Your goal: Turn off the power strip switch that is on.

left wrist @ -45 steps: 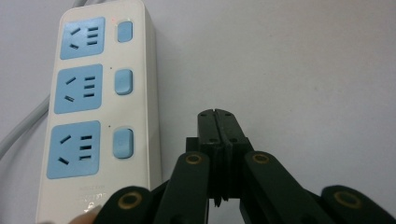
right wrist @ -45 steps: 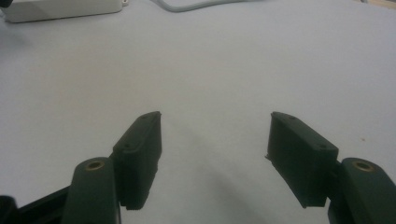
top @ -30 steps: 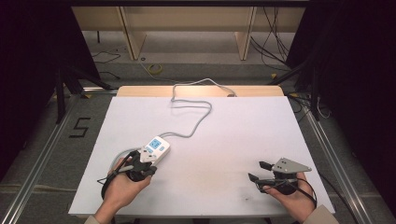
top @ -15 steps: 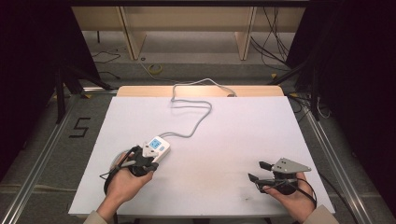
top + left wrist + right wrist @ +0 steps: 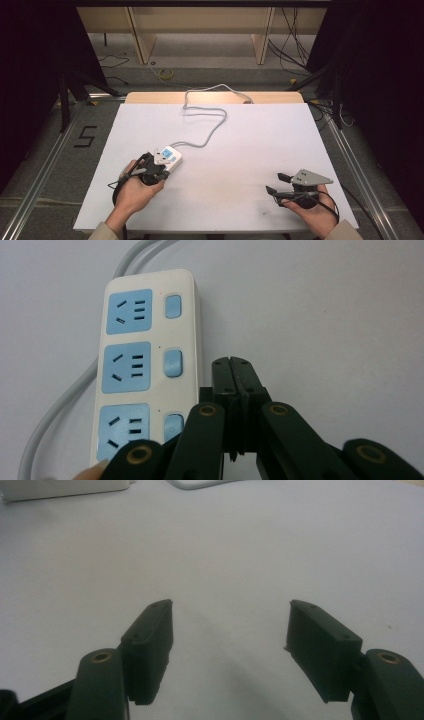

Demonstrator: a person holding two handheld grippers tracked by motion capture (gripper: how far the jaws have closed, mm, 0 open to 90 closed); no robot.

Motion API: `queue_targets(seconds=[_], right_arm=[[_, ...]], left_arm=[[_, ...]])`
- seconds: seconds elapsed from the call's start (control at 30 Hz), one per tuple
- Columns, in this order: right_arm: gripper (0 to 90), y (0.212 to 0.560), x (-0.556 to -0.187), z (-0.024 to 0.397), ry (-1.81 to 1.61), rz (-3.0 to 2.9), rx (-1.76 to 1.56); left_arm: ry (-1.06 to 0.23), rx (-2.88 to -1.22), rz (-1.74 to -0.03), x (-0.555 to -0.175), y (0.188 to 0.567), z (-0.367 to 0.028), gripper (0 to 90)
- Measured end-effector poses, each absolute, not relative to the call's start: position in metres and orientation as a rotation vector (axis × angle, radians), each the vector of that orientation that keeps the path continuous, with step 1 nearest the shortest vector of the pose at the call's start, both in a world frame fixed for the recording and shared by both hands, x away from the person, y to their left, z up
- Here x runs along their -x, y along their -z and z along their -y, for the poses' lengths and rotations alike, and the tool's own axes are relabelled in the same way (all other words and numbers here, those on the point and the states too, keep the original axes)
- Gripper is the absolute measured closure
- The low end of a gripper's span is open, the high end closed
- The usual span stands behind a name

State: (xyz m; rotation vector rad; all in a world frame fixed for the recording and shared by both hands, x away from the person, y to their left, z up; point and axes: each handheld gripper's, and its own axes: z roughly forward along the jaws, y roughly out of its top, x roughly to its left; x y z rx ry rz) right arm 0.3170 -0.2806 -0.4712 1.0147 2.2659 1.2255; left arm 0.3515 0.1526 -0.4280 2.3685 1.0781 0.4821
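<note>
From the high view, a white power strip (image 5: 170, 156) lies on the left part of the white table (image 5: 240, 150), its grey cable (image 5: 210, 131) snaking toward the far edge; the left gripper (image 5: 161, 161) hovers at its near end, the right gripper (image 5: 277, 183) well apart. In the left gripper view, the jaws are pressed together just beside the strip's nearest blue switch (image 5: 173, 425). In the right gripper view, the jaws stand spread over bare table.

Power strip (image 5: 150, 365) near end cut off by bottom edge in left gripper view, partly behind left tongs (image 5: 234, 371). In high view, grey plate covered strip's near half. Cable (image 5: 207, 112) far end lost behind worktop (image 5: 260, 150) far edge.
</note>
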Motion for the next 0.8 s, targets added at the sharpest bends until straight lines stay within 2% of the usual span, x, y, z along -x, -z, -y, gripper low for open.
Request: queue_targets(seconds=[0.8], right_arm=[[36.0,0.471,-0.317,0.280,-1.225,-2.265,-1.016]], left_arm=[[-0.488,-2.375,-1.086,-0.363,0.422,-0.146,89.9]])
